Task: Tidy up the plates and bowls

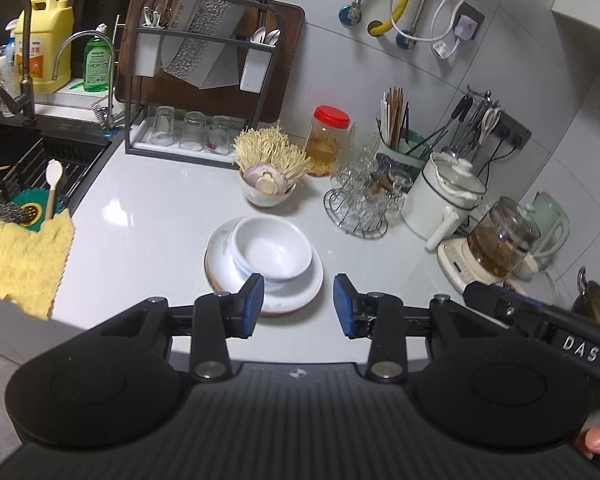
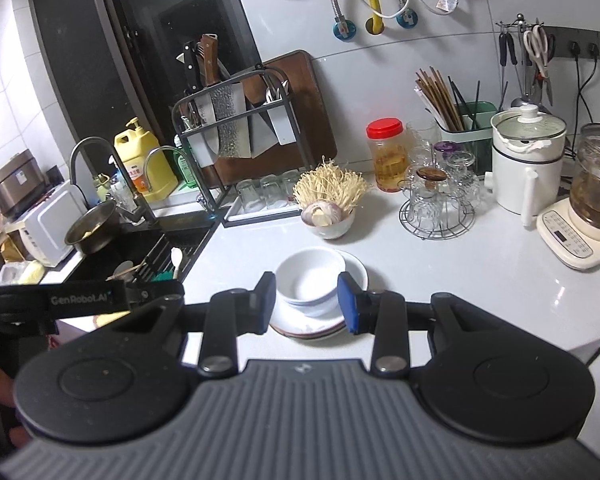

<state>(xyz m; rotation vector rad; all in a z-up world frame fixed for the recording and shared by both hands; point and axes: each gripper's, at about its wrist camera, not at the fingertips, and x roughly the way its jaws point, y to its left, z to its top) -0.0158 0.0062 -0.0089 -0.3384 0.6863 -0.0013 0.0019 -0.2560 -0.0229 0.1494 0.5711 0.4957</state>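
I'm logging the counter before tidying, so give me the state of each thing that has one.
Left gripper: open, empty.
Right gripper: open, empty, fingers either side of the bowls.
White bowls: stacked, upright, empty, on the plates.
Plates: stacked on the counter.
Small bowl: filled with enoki mushrooms and onion.
Jar: red lid on.

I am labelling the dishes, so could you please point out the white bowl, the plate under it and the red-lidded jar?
white bowl [image 1: 274, 250], left wrist view, inner bottom.
plate [image 1: 219, 246], left wrist view, bare left rim.
red-lidded jar [image 2: 384, 127], right wrist view, the lid.
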